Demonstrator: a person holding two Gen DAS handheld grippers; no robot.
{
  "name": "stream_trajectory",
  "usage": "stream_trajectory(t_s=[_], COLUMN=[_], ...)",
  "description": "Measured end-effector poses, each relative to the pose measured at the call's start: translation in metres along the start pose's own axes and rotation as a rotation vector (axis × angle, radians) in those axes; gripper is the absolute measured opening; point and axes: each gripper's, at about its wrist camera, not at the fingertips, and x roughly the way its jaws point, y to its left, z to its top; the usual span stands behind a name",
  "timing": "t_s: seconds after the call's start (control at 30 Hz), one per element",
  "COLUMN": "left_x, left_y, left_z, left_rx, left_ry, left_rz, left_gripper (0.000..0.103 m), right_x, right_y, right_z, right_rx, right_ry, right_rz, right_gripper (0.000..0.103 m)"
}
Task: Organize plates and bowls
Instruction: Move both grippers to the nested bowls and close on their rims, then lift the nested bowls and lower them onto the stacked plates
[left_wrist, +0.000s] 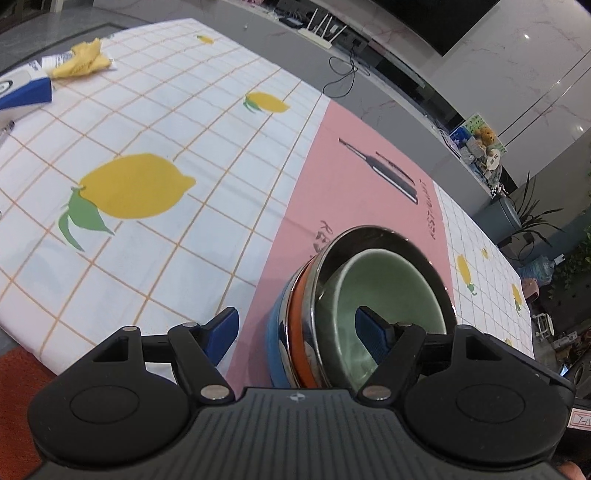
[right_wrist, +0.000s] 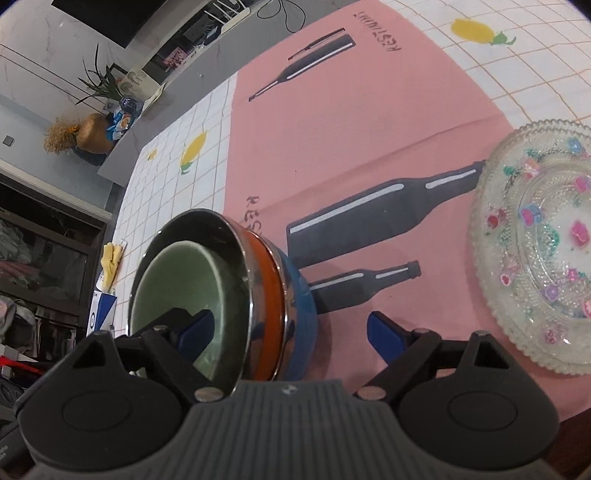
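The nested bowl stack (left_wrist: 332, 314), green bowl (right_wrist: 184, 295) innermost, sits on the pink mat (right_wrist: 369, 147). Left gripper (left_wrist: 295, 332) and right gripper (right_wrist: 291, 332) both straddle its rim, fingers spread, not yet clamped. The glass plate (right_wrist: 535, 240) lies right of the right fingers. Likely next: close both and lift the stack level.

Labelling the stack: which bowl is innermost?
The green bowl. It sits inside the steel bowl, which nests in the orange bowl and the blue bowl at the bottom.
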Motion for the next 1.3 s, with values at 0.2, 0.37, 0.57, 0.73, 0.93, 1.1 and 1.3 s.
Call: stream_trajectory(t_s=[0.2,0.37,0.57,0.73,0.93,1.1,1.3], left_x=[0.007,0.013,0.012,0.011,0.010,0.008,0.000], left_y=[0.002,0.004,0.005,0.004,0.003,0.005,-0.007], left_z=[0.002,0.001,0.000,0.000,-0.001,-0.004,-0.005], left_rx=[-0.005,-0.017,-0.022,-0.030,-0.029,-0.044,-0.016], left_ry=[0.026,0.042,0.044,0.037,0.031,0.027,0.010], left_rz=[-0.007,-0.010,-0.050,-0.053,-0.051,-0.071,-0.079], left_gripper=[0.078,0.075,0.056,0.052,0.052,0.052,0.052], right_x=[0.005,0.008,0.008,0.008,0.006,0.004,-0.007], right_y=[0.000,-0.005,-0.007,-0.007,-0.004,-0.005,-0.010], right_z=[0.001,0.001,0.002,0.001,-0.001,-0.003,-0.002], right_rx=[-0.001,0.021,0.033,0.052,0.045,0.042,0.059], right_ry=[0.003,0.011,0.014,0.018,0.000,-0.005,-0.021], right_rz=[0.021,0.019,0.065,0.094,0.083,0.077,0.095], right_gripper=[0.080,0.074,0.063,0.055,0.053,0.051,0.049])
